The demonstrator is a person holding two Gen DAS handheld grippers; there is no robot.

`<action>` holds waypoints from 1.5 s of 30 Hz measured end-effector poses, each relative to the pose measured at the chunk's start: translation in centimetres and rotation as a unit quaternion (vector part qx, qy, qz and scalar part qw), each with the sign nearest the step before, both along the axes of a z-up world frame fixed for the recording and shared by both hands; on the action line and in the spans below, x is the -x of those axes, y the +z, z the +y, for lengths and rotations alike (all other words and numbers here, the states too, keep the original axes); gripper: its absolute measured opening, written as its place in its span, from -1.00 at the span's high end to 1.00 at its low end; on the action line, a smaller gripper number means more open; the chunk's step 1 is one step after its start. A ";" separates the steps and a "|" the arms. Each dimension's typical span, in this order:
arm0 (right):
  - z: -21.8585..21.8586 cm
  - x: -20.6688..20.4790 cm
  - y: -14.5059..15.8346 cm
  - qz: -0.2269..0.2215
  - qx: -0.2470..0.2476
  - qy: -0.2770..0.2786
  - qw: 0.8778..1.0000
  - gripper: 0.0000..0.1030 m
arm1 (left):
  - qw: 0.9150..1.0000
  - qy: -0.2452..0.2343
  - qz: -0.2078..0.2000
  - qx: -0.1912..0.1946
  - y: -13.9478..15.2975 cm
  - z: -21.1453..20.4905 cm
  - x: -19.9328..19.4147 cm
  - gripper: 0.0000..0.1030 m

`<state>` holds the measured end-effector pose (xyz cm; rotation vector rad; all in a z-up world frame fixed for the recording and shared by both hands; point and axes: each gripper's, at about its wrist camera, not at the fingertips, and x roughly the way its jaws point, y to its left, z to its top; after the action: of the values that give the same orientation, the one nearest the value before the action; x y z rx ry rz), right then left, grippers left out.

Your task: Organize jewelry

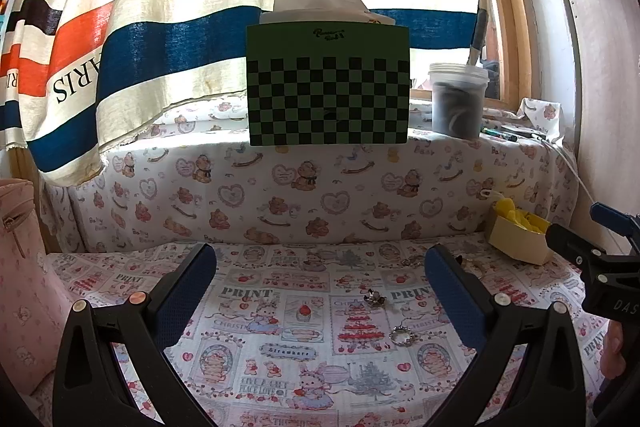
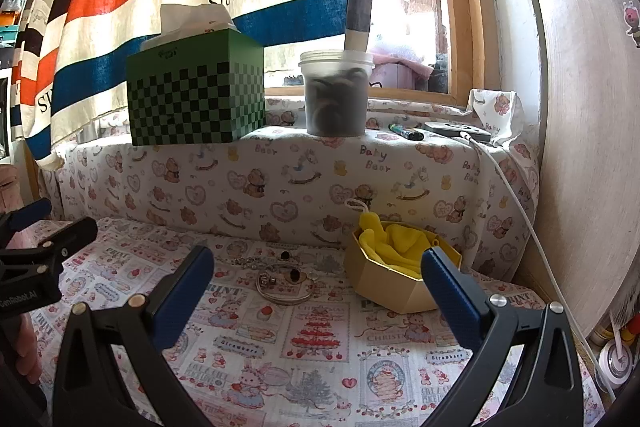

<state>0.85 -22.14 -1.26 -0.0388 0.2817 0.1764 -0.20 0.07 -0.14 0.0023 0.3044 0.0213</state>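
while both sets of fingers hang spread wide and empty over the printed cloth, the bangle [image 2: 285, 294] and small jewelry lie ahead of the right gripper [image 2: 318, 281], left of the yellow-lined gold box [image 2: 390, 285], so the right hand looks nearer.

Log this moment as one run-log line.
left hand-held gripper: open, empty | right hand-held gripper: open, empty | jewelry: on cloth | gold box: open

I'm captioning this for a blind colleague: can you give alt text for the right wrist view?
The open right gripper hovers over a printed cloth, pointing at a bangle and rings beside a gold box lined in yellow. Behind, a ledge holds a checkered tissue box and a tub.
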 end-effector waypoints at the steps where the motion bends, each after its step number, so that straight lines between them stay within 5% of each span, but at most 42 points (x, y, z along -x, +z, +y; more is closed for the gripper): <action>1: 0.0 0.0 0.0 0.001 -0.001 0.003 1.000 -1.00 | 1.000 0.000 0.004 -0.003 0.0 -0.1 -0.1 -1.00; 9: 0.0 0.2 0.0 0.003 -0.005 -0.008 1.000 -1.00 | 1.000 -0.019 0.020 -0.002 -0.1 -0.3 -0.7 -1.00; 14: -0.6 0.2 0.0 0.001 -0.006 -0.046 0.999 -1.00 | 0.989 -0.095 0.111 0.022 -1.2 -0.6 -3.4 -1.00; 18: -0.7 -0.8 -0.2 0.028 -0.007 -0.040 0.999 -1.00 | 0.972 -0.131 0.192 0.021 -2.5 -1.7 -5.8 -0.98; 19: -0.8 -0.9 -0.3 0.034 -0.012 -0.037 0.999 -1.00 | 0.969 -0.137 0.206 0.020 -2.8 -2.0 -6.1 -0.91; 21: -0.9 -1.1 -0.4 0.041 -0.015 -0.036 0.998 -1.00 | 0.960 -0.155 0.234 0.023 -3.4 -2.7 -6.7 -0.33; 24: -1.0 -1.1 -0.4 0.044 -0.017 -0.036 0.998 -1.00 | 0.949 -0.176 0.259 0.024 -4.1 -3.5 -7.1 0.06; 31: -0.7 -1.0 -0.4 0.046 -0.012 -0.028 0.998 -1.00 | 0.937 -0.194 0.288 -0.036 -5.4 -5.7 -7.0 0.07; 36: -0.5 -0.9 -0.4 0.043 -0.005 -0.033 0.999 -1.00 | 0.936 -0.193 0.294 -0.022 -5.6 -5.2 -7.7 0.09; 41: -0.6 -1.0 -0.4 0.046 -0.004 -0.034 0.998 -1.00 | 0.936 -0.195 0.294 -0.010 -5.6 -4.5 -7.9 0.64; 45: -0.9 -1.5 -0.5 0.051 0.000 -0.038 0.998 -1.00 | 0.938 -0.196 0.287 0.001 -5.3 -4.0 -7.7 0.64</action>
<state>2.30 -22.99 -1.77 -0.0196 0.3847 0.1033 7.48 -3.93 -5.39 0.0687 0.8855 -0.3842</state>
